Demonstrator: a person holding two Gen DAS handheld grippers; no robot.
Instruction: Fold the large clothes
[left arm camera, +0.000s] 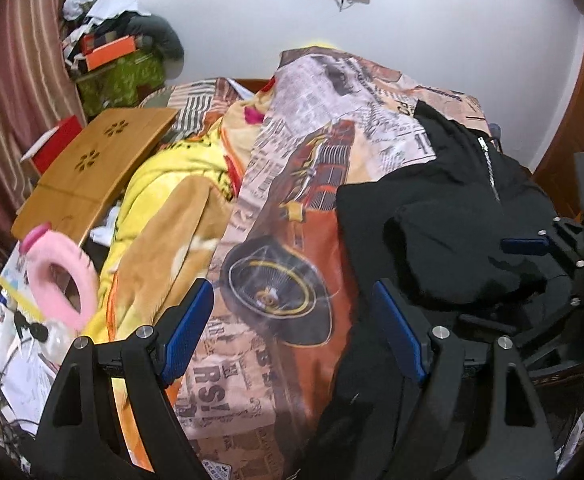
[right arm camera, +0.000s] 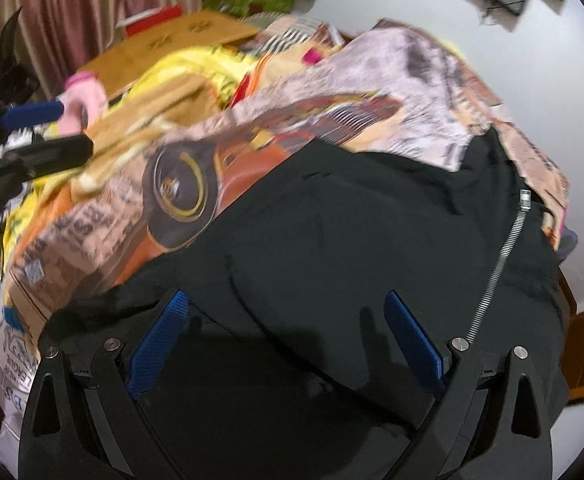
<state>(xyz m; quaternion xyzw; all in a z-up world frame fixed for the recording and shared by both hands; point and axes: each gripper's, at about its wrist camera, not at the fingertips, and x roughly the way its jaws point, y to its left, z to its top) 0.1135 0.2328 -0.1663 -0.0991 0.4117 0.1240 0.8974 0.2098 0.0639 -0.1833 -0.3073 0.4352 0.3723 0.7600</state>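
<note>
Jacket (right arm camera: 332, 240) zipper (right arm camera: 500, 256) full-length only in right view; both grippers (left arm camera: 292, 328) (right arm camera: 284, 340) apart, empty.

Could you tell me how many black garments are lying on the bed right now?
1: a black jacket with a silver zipper, on the printed bedspread at the bed's right side. Others may be hidden in the clutter.

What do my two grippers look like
Both match: the left gripper and right gripper have matte black angular frames with triangular cutouts, round silver pivot pins and textured blue finger pads. No cables or sleeves show.
</note>
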